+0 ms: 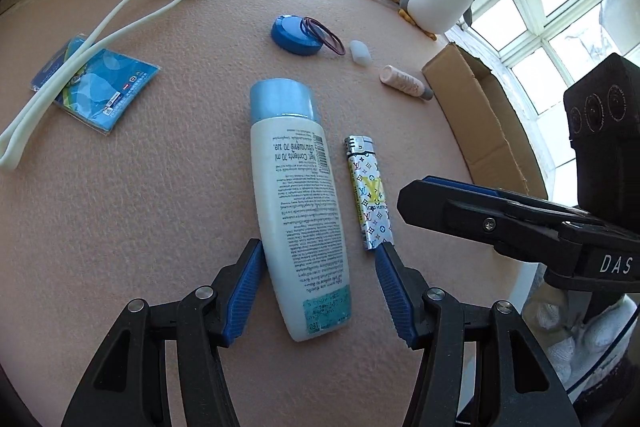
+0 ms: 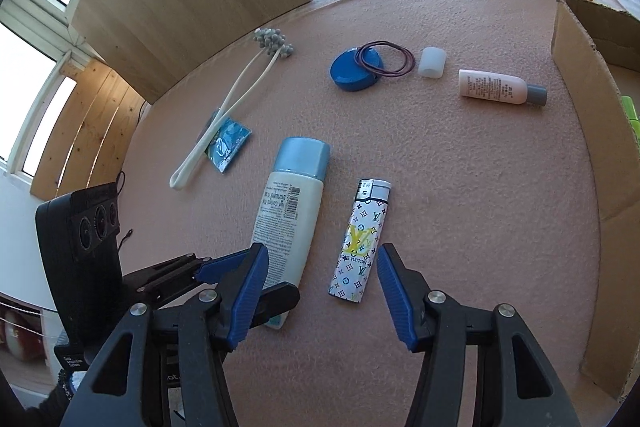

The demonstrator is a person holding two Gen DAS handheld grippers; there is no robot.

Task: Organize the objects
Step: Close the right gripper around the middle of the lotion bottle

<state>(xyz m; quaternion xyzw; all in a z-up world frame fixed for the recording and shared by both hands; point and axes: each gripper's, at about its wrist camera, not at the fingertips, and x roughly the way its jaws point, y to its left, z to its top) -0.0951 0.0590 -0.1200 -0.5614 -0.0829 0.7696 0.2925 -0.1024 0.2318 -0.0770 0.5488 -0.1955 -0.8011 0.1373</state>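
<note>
Massager (image 1: 60, 67) lies far left of the white bottle (image 1: 298, 203), across a blue packet (image 1: 96, 87). Left gripper (image 1: 320, 259) gapes around the bottle's base, gripping nothing. Lighter (image 2: 360, 243) just right; right gripper (image 2: 320, 263) spread over it, empty. Only the right wrist view shows green items (image 2: 632, 119) inside the cardboard box (image 2: 600, 131).

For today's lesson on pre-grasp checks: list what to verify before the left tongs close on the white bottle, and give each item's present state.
1. Left tongs open: ok.
2. White plastic bottle with the light-blue cap lies between the left tongs' fingers: ok.
3. Patterned lighter outside the closing path: not ok, the right fingertip sits at its end.
4. Right tongs open, straddling the lighter: ok.
5. Cardboard box open: ok.
6. Free room inside the box: cannot tell.
</note>
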